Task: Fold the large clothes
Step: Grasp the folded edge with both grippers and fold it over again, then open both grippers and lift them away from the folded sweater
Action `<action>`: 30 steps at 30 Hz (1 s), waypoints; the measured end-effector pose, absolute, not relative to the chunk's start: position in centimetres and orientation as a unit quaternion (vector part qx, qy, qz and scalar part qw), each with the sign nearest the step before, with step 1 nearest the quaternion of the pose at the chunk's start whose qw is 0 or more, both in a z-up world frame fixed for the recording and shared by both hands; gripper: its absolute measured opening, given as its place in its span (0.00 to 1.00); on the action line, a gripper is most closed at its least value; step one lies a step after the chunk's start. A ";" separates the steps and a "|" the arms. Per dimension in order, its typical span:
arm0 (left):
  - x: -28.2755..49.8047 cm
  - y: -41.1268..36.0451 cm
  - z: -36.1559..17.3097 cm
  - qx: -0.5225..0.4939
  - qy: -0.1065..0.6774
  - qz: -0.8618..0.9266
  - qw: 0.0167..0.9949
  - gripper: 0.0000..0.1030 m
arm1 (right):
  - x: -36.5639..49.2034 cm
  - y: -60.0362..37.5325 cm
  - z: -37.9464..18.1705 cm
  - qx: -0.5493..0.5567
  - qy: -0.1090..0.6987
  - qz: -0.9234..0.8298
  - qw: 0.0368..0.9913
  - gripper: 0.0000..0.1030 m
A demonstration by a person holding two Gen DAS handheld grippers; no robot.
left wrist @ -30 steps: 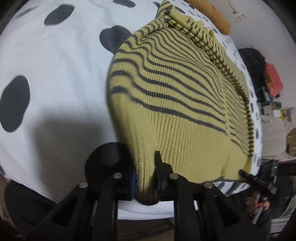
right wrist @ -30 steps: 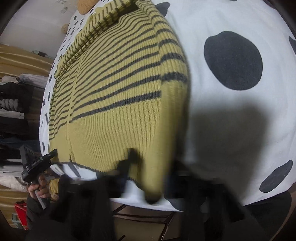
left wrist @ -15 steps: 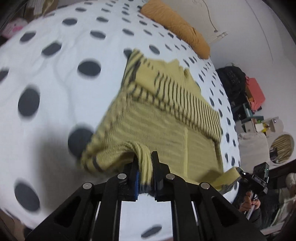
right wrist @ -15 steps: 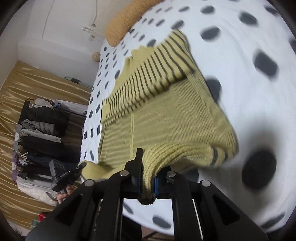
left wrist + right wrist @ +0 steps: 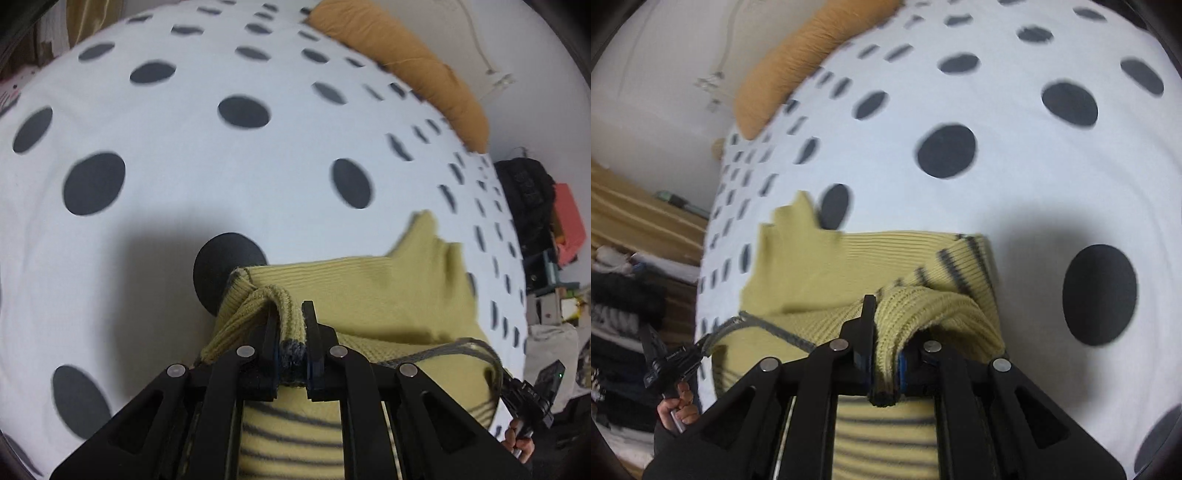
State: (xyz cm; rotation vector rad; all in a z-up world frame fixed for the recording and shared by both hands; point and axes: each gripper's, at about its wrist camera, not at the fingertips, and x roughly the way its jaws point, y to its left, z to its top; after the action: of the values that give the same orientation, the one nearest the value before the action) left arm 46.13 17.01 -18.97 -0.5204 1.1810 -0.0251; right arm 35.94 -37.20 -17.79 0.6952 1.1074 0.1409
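A yellow-green knit sweater with dark stripes [image 5: 369, 295] lies folded over on a white bed cover with dark dots [image 5: 184, 184]. My left gripper [image 5: 291, 343] is shut on the sweater's ribbed hem at its left corner, low over the bed. My right gripper [image 5: 886, 354] is shut on the hem at the right corner of the sweater [image 5: 831, 273]. The plain inner side faces up ahead of both grippers, and striped fabric hangs under them. The right gripper also shows in the left wrist view [image 5: 532, 398], and the left one in the right wrist view [image 5: 665, 365].
An orange pillow [image 5: 406, 62] lies at the head of the bed, also in the right wrist view [image 5: 812, 55]. A wall stands behind it. Dark bags and a red box [image 5: 569, 221] stand right of the bed. A rack of clothes [image 5: 624, 314] stands beside it.
Both grippers carried the hem forward over the sweater toward the pillow end. The striped front, flat a second ago, is now folded under, with the plain inner side up.
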 end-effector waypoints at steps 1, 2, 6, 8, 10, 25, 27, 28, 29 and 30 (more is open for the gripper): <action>46.2 17.1 -19.9 -0.247 0.551 -0.010 0.797 0.08 | 36.3 -37.4 -18.8 0.329 0.516 0.063 0.788 0.10; 46.4 17.5 -20.7 -0.261 0.548 -0.009 0.795 0.08 | 36.6 -37.6 -19.5 0.339 0.513 0.063 0.786 0.10; 47.0 19.5 -21.6 -0.322 0.529 -0.014 0.785 0.12 | 37.4 -39.2 -20.6 0.413 0.514 0.075 0.748 0.11; 47.3 21.4 -20.6 -0.351 0.510 0.005 0.785 0.13 | 37.8 -40.2 -20.5 0.443 0.515 0.084 0.729 0.11; 46.7 24.1 -18.1 -0.374 0.468 0.035 0.800 0.31 | 37.4 -40.7 -19.5 0.459 0.506 0.090 0.725 0.11; 40.0 11.5 -18.3 -0.221 0.550 -0.098 0.799 0.35 | 34.2 -34.2 -15.6 0.386 0.464 0.165 0.780 0.10; 41.0 12.0 -21.0 -0.202 0.570 -0.039 0.795 0.08 | 35.8 -33.3 -18.5 0.343 0.511 0.114 0.780 0.04; 41.6 13.6 -21.5 -0.238 0.560 -0.033 0.793 0.02 | 36.2 -33.5 -19.3 0.322 0.524 0.084 0.784 0.00; 42.0 14.9 -21.6 -0.267 0.557 -0.021 0.786 0.02 | 36.6 -34.3 -20.0 0.310 0.526 0.064 0.790 0.00; 42.2 16.5 -21.1 -0.295 0.549 -0.005 0.782 0.02 | 36.7 -35.6 -19.8 0.315 0.514 0.043 0.797 0.00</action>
State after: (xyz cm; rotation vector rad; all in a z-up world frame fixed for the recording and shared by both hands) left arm 42.21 16.54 -21.14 -0.6362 1.1862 -0.0109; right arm 36.65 -35.59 -19.77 0.6762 1.1046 0.0928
